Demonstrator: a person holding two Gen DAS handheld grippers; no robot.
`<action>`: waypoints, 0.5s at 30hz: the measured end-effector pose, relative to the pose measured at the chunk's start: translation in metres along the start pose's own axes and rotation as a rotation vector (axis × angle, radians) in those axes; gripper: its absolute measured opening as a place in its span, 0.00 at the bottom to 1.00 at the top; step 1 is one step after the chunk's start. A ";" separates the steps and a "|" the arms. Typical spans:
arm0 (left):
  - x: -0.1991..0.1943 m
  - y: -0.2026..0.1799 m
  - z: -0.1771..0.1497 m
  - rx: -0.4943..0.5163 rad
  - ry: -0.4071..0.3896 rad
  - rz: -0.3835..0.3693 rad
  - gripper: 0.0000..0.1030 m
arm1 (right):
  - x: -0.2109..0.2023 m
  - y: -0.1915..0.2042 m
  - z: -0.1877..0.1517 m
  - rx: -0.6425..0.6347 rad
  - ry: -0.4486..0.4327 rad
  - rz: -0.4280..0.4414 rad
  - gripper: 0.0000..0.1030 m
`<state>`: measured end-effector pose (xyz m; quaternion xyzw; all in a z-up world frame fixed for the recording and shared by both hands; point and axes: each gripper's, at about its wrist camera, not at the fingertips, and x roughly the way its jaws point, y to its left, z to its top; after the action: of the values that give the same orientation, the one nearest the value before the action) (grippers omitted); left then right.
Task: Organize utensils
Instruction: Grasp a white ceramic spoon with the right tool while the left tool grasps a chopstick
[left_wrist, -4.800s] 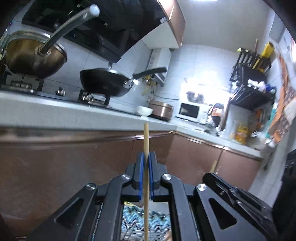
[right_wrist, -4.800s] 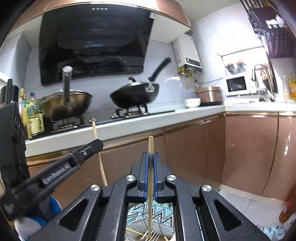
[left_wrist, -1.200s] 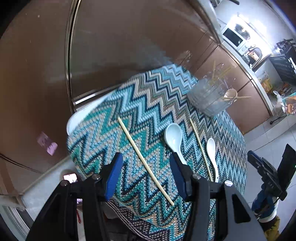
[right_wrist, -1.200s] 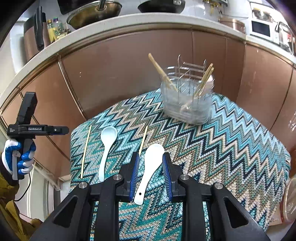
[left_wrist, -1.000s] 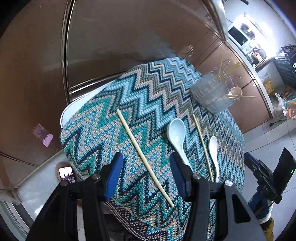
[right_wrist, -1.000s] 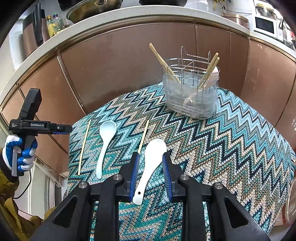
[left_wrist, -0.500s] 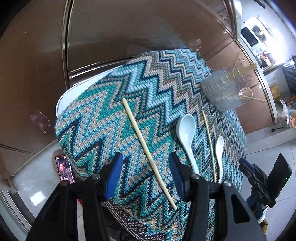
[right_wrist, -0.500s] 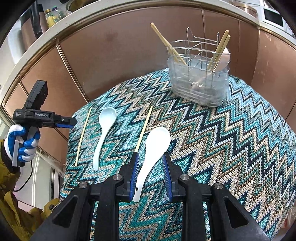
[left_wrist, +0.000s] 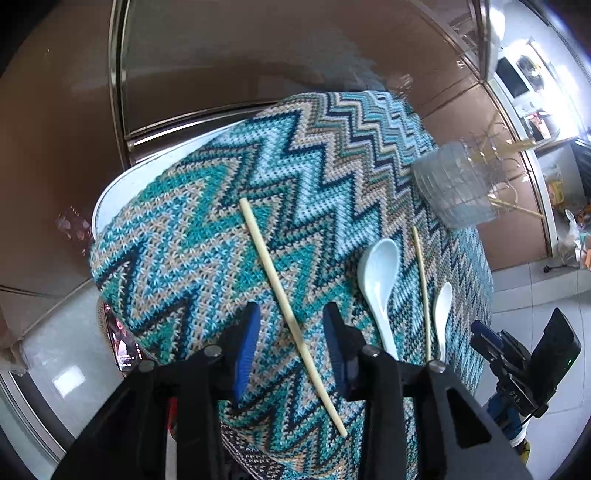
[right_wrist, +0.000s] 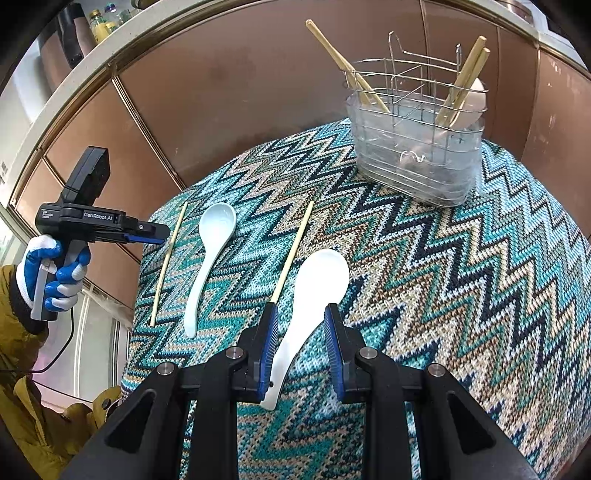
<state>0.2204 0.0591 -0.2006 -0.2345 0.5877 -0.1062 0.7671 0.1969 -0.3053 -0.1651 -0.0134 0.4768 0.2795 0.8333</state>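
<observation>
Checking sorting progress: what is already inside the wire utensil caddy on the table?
The wire caddy holds chopsticks leaning at its left end, two more at its right end, and a white spoon beside those. Its frosted liner hides their lower ends and the bottom.

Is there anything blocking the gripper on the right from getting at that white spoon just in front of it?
Nothing visible does. The right gripper has its jaws open on either side of the white spoon's handle, not yet touching it. The nearest chopstick lies just left of the spoon, outside the jaws, on the zigzag cloth.
</observation>
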 end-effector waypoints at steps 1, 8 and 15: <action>0.002 0.002 0.001 -0.008 0.004 0.000 0.29 | 0.002 -0.002 0.002 0.000 0.006 0.004 0.25; 0.008 0.001 0.008 -0.011 0.015 0.019 0.26 | 0.028 -0.021 0.019 0.011 0.052 0.026 0.25; 0.014 -0.002 0.012 -0.005 0.017 0.061 0.17 | 0.052 -0.031 0.032 -0.012 0.098 0.039 0.25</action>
<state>0.2365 0.0539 -0.2092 -0.2173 0.6013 -0.0831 0.7644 0.2571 -0.2983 -0.1973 -0.0228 0.5154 0.2976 0.8033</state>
